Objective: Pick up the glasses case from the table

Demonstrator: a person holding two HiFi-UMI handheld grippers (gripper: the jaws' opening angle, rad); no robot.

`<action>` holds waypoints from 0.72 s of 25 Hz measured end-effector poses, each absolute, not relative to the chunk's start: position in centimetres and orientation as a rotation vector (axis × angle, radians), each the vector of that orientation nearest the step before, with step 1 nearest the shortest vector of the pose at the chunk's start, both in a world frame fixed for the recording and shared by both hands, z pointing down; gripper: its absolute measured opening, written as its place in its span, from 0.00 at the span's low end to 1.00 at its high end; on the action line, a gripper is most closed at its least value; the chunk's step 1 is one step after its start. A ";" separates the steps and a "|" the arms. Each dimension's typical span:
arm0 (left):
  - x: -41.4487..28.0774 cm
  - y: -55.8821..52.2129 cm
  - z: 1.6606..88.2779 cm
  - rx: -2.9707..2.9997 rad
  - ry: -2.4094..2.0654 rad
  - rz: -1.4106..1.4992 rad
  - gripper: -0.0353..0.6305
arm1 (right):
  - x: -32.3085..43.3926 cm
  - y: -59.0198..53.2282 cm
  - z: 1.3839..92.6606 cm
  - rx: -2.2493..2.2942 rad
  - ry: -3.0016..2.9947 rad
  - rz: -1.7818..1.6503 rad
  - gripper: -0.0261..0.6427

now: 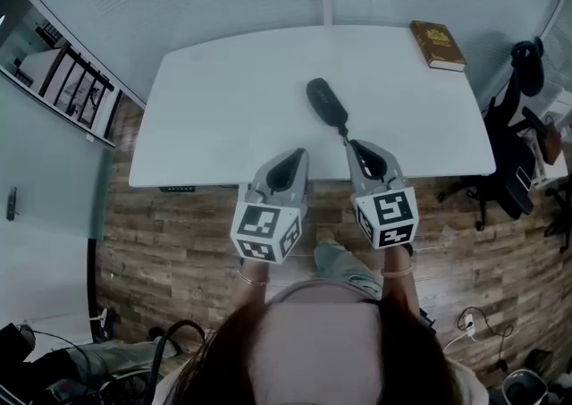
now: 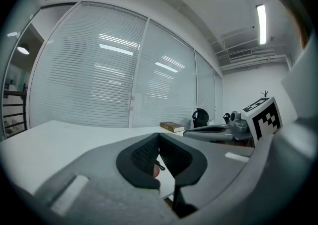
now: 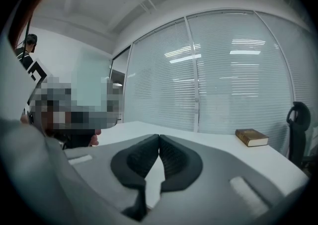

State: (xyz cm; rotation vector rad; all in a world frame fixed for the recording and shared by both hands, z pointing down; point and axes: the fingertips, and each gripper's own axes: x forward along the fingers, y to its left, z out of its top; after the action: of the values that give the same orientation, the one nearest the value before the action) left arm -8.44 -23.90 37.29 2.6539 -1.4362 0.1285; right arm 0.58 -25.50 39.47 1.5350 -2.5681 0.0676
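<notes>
Glasses case (image 1: 327, 102) on table (image 1: 223, 117), closed right claw (image 1: 353, 144) seemingly touching its strap (image 1: 342, 131).

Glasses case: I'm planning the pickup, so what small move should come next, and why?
Probably open the right gripper: its jaws are shut, and its tip sits just short of the near end of the glasses case, which lies on the table.
</notes>
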 end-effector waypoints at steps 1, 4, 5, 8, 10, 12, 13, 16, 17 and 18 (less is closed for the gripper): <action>-8.3 -24.2 37.3 2.655 -1.435 0.132 0.06 | 0.6 -25.9 39.5 1.532 -2.567 0.068 0.04; -8.1 -25.2 37.4 2.656 -1.435 0.138 0.06 | 0.6 -27.1 39.6 1.522 -2.570 0.070 0.04; -8.1 -25.6 37.4 2.654 -1.436 0.139 0.06 | 0.6 -27.5 39.6 1.517 -2.570 0.069 0.04; -8.1 -26.6 37.4 2.646 -1.442 0.136 0.06 | 0.5 -28.7 39.9 1.499 -2.561 0.062 0.04; -8.2 -27.3 37.3 2.643 -1.449 0.135 0.06 | 0.3 -29.5 40.1 1.486 -2.561 0.069 0.05; -8.3 -28.1 37.3 2.640 -1.456 0.134 0.06 | 0.2 -30.4 40.4 1.475 -2.562 0.078 0.09; -8.4 -28.5 37.4 2.639 -1.459 0.134 0.06 | 0.1 -30.9 40.5 1.470 -2.560 0.079 0.09; -8.4 -29.6 37.5 2.632 -1.468 0.133 0.06 | 0.0 -32.1 40.9 1.453 -2.555 0.082 0.10; -8.4 -29.9 37.5 2.630 -1.470 0.132 0.06 | 0.0 -32.4 41.0 1.447 -2.555 0.083 0.11; -8.4 -30.2 37.5 2.629 -1.471 0.132 0.06 | -0.1 -32.7 41.1 1.440 -2.555 0.085 0.11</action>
State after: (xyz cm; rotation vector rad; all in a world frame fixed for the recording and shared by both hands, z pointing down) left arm -8.41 -30.21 37.51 2.6285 -1.4712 0.1321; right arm -0.08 -32.72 41.13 1.4404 -2.5546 0.0852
